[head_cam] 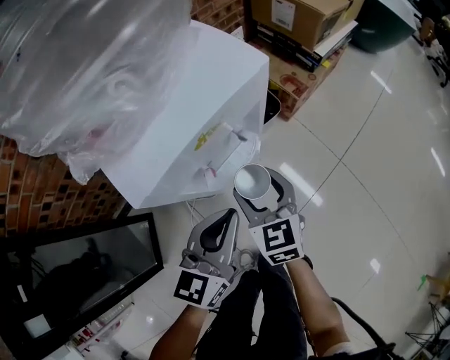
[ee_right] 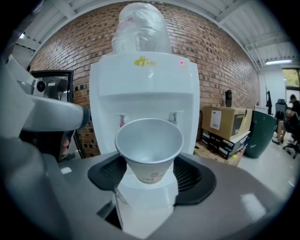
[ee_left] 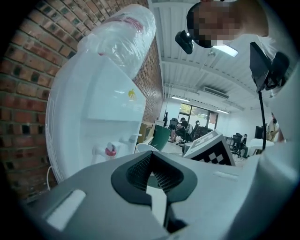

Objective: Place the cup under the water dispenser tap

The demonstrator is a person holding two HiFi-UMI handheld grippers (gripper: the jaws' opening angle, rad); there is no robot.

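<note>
A white paper cup [head_cam: 253,184] [ee_right: 149,145] stands upright and empty between the jaws of my right gripper [head_cam: 256,197] [ee_right: 149,177], which is shut on its lower part. It is held in front of the white water dispenser [head_cam: 204,105] [ee_right: 145,89], short of the two taps [ee_right: 123,119] and level with them. The red tap [head_cam: 207,171] [ee_left: 110,151] and a second tap [head_cam: 239,133] jut from the dispenser's front. My left gripper [head_cam: 223,223] [ee_left: 152,172] is just left of the right one, shut with nothing in it.
A plastic-wrapped bottle [head_cam: 91,63] tops the dispenser. A brick wall [head_cam: 42,190] stands behind it. A black screen [head_cam: 77,267] lies to the left on the floor. Cardboard boxes [head_cam: 302,21] and a green bin [head_cam: 383,24] stand to the right.
</note>
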